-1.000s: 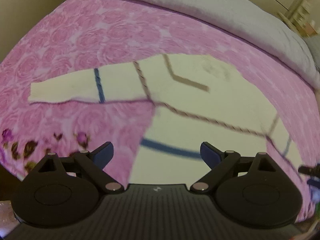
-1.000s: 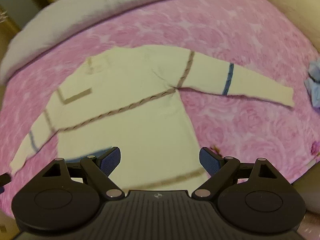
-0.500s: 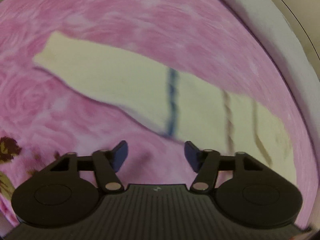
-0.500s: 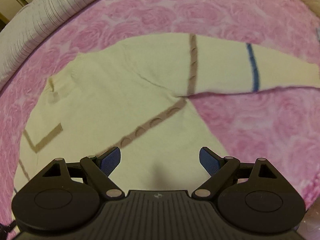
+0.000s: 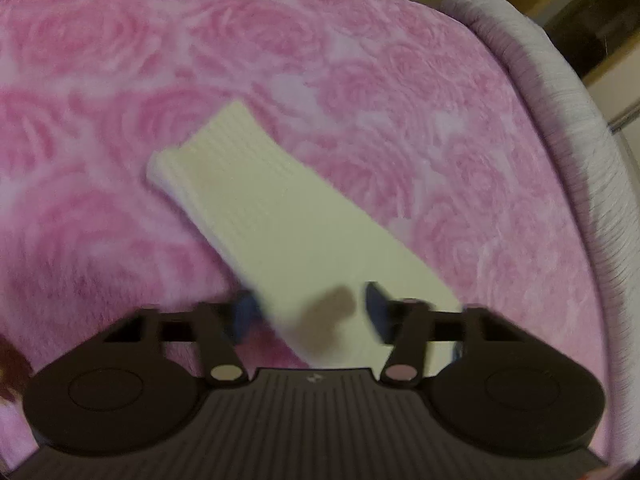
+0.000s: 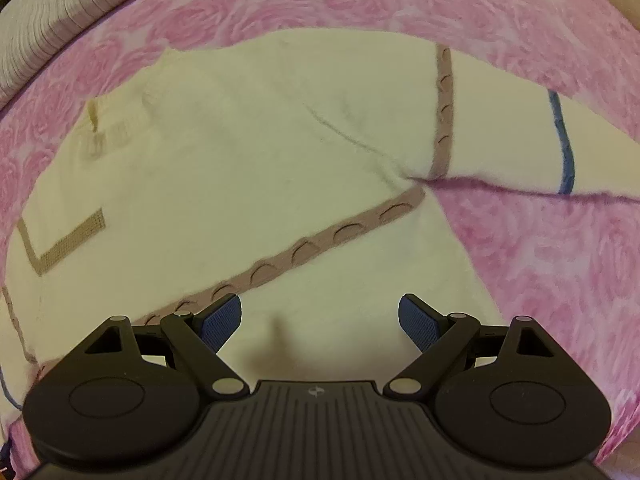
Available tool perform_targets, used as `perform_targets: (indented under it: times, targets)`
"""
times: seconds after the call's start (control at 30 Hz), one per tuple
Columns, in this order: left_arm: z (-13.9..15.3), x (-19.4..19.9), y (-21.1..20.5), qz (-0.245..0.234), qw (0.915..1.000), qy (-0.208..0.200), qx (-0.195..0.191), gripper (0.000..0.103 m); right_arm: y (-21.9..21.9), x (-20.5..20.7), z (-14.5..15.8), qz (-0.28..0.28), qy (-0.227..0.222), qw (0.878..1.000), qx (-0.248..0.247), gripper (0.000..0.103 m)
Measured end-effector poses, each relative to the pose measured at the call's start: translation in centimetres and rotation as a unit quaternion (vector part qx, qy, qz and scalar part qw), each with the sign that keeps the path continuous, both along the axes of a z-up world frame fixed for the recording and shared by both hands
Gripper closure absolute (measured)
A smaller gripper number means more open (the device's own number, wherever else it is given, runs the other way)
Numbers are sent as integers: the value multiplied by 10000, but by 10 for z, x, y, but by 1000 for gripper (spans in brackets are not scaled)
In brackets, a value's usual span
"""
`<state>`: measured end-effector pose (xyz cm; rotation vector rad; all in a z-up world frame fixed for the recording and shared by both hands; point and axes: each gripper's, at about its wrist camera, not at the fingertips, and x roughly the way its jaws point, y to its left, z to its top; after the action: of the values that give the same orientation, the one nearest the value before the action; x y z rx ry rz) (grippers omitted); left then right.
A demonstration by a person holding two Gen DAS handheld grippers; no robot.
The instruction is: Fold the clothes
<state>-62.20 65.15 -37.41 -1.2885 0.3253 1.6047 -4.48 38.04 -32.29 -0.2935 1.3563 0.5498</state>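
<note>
A cream knitted sweater (image 6: 248, 168) with brown braided lines and a blue stripe lies spread flat on a pink rose-patterned blanket (image 6: 560, 264). In the left wrist view only one sleeve (image 5: 272, 216) shows, its ribbed cuff pointing away to the upper left. My left gripper (image 5: 310, 314) is open low over that sleeve, which runs between the blue pads; the view is blurred. My right gripper (image 6: 320, 322) is open just above the sweater's body, below the armpit, with nothing held.
A grey ribbed cover (image 5: 560, 92) edges the blanket at the right of the left wrist view and lies at the upper left (image 6: 48, 12) in the right wrist view. Pink blanket (image 5: 120, 60) surrounds the sleeve.
My left gripper has travelled out along the sleeve toward the cuff and dropped close to it. My right gripper has come down nearer the sweater's body. Both stay open.
</note>
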Motion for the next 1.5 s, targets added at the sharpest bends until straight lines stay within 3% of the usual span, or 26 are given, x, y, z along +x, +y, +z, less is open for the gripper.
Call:
perform_targets:
  times: [0.03,0.1,0.17,0.27,0.33,0.4,0.47,0.53,0.57,0.73,0.83,0.97,1.07,1.27,1.37,1.47,1.5]
  targets:
    - [6,4,-1,-70,9999,57,74,97,-4,4,1,-11,-29,10000,18,15]
    - [17,12,-4,-209,9994,163,228,97,-12,11,3,-33,-88,9999,53,15]
    - [41,32,-8,-435,9963,392,636,97,-20,18,6,-56,-146,9998,88,15]
    - [88,88,-19,-1280,9811,547,1345,97,-31,29,9,-89,-234,9996,141,15]
    - [113,142,-33,-2115,9597,540,1768,98,-46,40,11,-196,-283,9993,168,15]
    - [132,199,-53,-2951,9324,364,2057,97,-62,52,14,-362,-313,9987,190,15]
    - [135,258,-77,-3763,9021,73,2111,96,-79,64,17,-540,-343,9977,236,15]
    - [115,314,-99,-4500,8753,-316,1741,82,-93,74,19,-676,-382,9966,291,15]
    - [101,338,-108,-4725,8679,-378,1484,81,-98,79,20,-721,-398,9961,304,15]
    - [44,389,-147,-5298,8478,-98,198,81,-109,90,18,-745,-365,9953,490,15]
    - [40,367,-145,-5175,8556,-44,-28,81,-109,91,16,-671,-291,9950,676,17]
    - [44,321,-115,-4768,8781,382,-131,80,-90,85,4,-345,103,9924,1173,47]
    - [44,289,-86,-4500,8907,615,-190,80,-60,76,-9,-46,609,9847,1630,54]
    - [46,269,-57,-4336,8984,677,-164,72,9,52,-52,124,1549,9659,2071,54]
    - [34,265,-52,-4319,8995,599,-289,72,29,47,-77,-221,1760,9617,2091,53]
    - [26,262,-50,-4278,9011,597,-381,72,38,43,-88,-472,1655,9573,2322,54]
    - [25,261,-48,-4269,9015,588,-398,72,44,41,-84,-316,1486,9599,2356,73]
